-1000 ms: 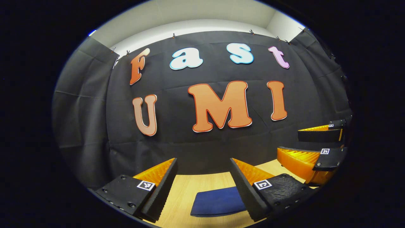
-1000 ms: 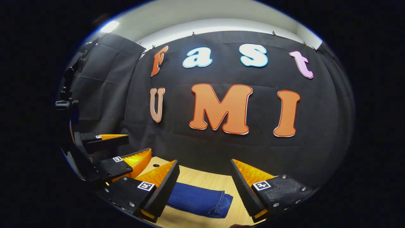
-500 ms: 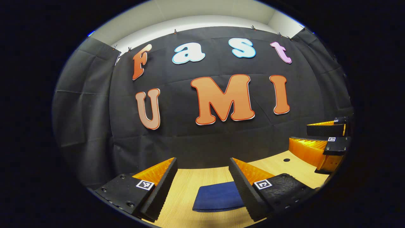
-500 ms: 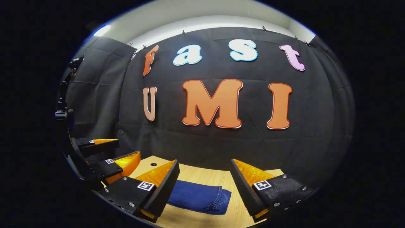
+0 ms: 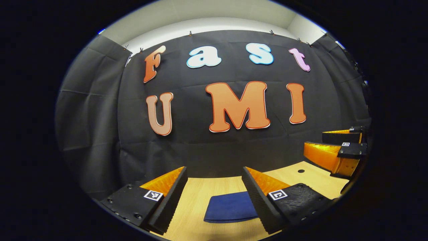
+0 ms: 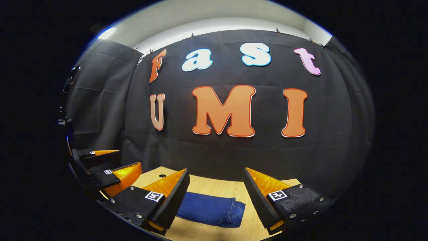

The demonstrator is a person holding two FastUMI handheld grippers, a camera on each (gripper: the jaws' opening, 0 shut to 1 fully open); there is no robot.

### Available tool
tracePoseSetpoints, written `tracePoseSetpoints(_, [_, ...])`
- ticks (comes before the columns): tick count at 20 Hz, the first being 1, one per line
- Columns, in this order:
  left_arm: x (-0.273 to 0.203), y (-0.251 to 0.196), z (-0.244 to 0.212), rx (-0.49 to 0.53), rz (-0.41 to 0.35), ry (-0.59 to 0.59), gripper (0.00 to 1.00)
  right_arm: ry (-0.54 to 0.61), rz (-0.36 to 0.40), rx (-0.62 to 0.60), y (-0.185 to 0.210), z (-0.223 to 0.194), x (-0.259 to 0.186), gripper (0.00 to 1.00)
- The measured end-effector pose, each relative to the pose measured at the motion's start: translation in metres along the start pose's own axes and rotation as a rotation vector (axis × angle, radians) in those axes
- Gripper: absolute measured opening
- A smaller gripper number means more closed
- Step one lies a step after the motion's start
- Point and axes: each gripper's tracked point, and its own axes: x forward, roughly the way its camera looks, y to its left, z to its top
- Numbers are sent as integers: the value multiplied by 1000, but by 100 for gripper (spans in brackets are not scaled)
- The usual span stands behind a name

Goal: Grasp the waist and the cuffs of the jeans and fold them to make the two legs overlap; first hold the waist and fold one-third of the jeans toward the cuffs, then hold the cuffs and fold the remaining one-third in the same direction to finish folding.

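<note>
The dark blue jeans [image 5: 230,207] lie folded into a small flat bundle on the wooden table [image 5: 200,194]. In the left gripper view my left gripper [image 5: 214,197] hangs open above them, nothing between its fingers. The right gripper [image 5: 337,147] shows at the far right edge, held above the table. In the right gripper view the folded jeans [image 6: 210,209] lie between and below the fingers of my open right gripper [image 6: 215,199], a stitched seam at their right end. The left gripper [image 6: 103,167] shows at the left, raised off the table, its jaws apart.
The table [image 6: 214,185] ends at the black cloth wall [image 5: 214,147] just behind the jeans. A small dark hole [image 5: 301,171] sits in the tabletop at the right in the left gripper view, and the hole [image 6: 162,175] shows at the left in the right gripper view.
Both grippers have drawn back and apart from each other; each shows smaller and nearer the edge in the other's view. The jeans lie still.
</note>
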Motion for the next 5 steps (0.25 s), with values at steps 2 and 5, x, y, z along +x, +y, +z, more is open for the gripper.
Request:
tracePoseSetpoints(2, [1,10,3,-13,-13,-1,100,-19,-27,-19,3,6,1,98])
tracePoseSetpoints(5, [6,30,8,-20,-31,-18,99,-30,-41,-48,15,16,1,98])
